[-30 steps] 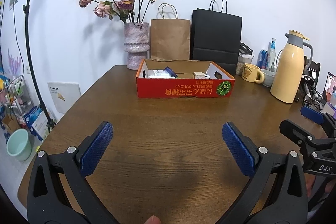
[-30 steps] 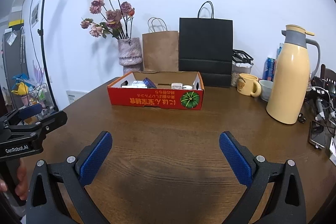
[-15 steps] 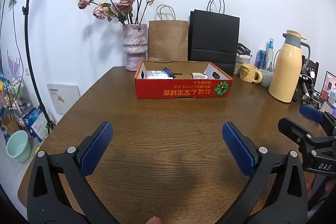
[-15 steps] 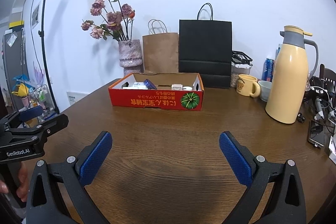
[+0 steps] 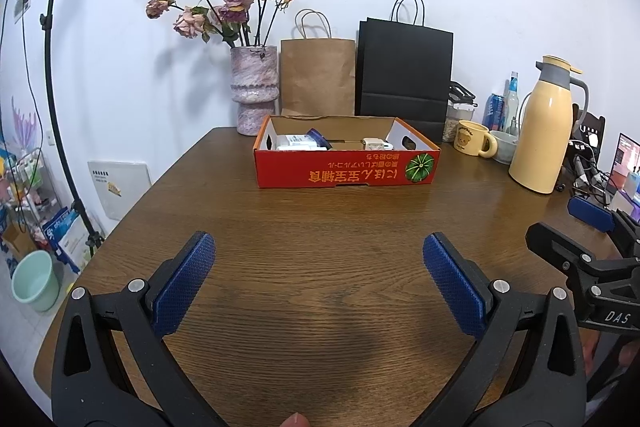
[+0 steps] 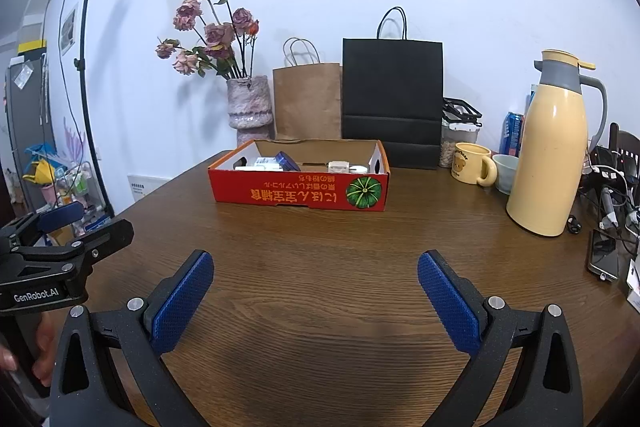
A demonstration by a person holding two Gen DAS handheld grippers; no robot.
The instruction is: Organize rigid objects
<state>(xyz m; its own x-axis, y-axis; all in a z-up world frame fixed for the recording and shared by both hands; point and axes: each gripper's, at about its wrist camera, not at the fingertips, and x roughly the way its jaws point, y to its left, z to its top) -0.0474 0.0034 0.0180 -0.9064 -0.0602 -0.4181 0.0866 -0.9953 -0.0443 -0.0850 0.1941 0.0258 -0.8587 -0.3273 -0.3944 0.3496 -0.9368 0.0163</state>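
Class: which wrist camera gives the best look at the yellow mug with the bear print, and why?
The right wrist view: the yellow mug appears larger there, its bear print and handle clear, standing beside the thermos. In the left wrist view the mug sits smaller and nearer the distorted edge, though fully visible.

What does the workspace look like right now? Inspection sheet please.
Surface: wooden table, bare in front.
Job's things: red cardboard box holding a white packet, a blue-lidded item and a beige item.
Clutter: vase of roses, brown paper bag, black paper bag, yellow mug, yellow thermos jug, phone.
Grippers: left hand-held gripper open, empty; right hand-held gripper open, empty.
Cables: tangle at right edge.
Surroundings: light stand, green bucket.
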